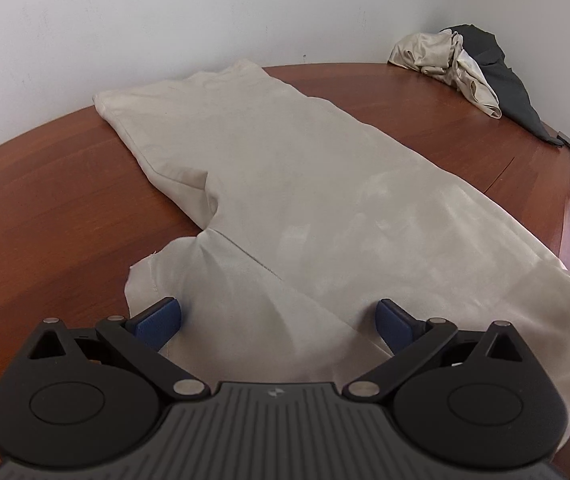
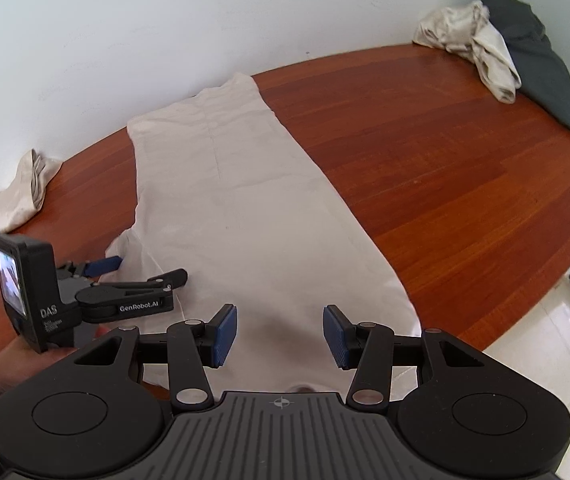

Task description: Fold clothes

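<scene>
Judging by how things lie, you are early in the job: the cream trousers (image 2: 261, 208) are spread flat on the round wooden table (image 2: 445, 184), folded lengthwise. Your left gripper (image 1: 279, 316) hangs wide apart over the crotch seam, your right gripper (image 2: 280, 334) half apart, gripping nothing. Crosswise folds remain, and the crumpled pile (image 2: 485, 44) waits.

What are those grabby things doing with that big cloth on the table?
A person is folding clothes with a gripper in each hand. A pale garment lies spread on the wooden table. The left gripper is wide open over its near edge, and the right gripper hovers half open above it. Neither has grabbed it yet. More clothes wait in a pile by the wall.
</scene>
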